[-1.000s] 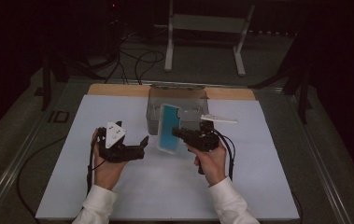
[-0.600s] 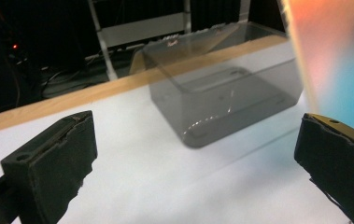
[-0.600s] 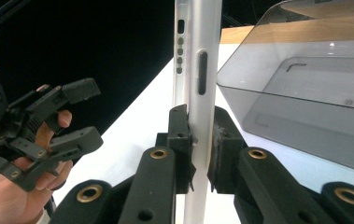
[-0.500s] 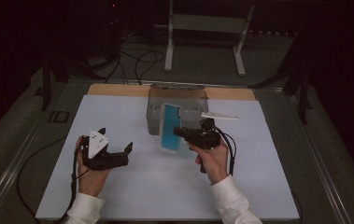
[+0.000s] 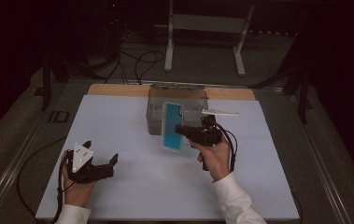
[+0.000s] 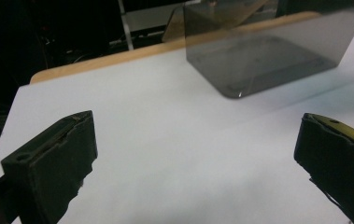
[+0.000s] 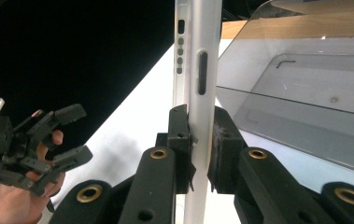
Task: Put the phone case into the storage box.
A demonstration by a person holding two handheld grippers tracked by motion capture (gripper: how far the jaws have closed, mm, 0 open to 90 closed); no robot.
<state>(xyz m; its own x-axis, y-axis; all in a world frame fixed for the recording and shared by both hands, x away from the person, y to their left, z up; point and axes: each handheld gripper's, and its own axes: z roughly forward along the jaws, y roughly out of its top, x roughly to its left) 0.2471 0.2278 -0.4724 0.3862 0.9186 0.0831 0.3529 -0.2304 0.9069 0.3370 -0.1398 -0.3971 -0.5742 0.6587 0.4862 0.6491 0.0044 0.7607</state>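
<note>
- Right gripper (image 5: 180, 130) sits just right of centre in the high view, its jaws clamped on the phone (image 5: 172, 127), which stands on edge with its blue face toward the camera.
- Up close in the right gripper view, the phone (image 7: 198, 70) runs as a pale silver strip up the middle of the frame, button slots and small holes showing along its side, and the two black pads pinch it from either side at mid-height.
- The phone's top edge leans against the front of the clear box (image 5: 177, 109), which stands at upper centre of the white mat (image 5: 132, 186).
- The same box (image 7: 300, 93) takes the right half of the right gripper view, smoky and see-through, just beside the phone.
- Left gripper (image 5: 101, 168) is low at lower left of the high view, well apart from the phone, jaws spread wide with nothing between them.
- In the left gripper view its two black jaws stand at the bottom corners, bare white mat (image 6: 174, 154) between, the box (image 6: 268, 51) off at upper right.
- The left gripper (image 7: 69, 135) also shows at the left edge of the right gripper view, fingers wrapped round its body.
</note>
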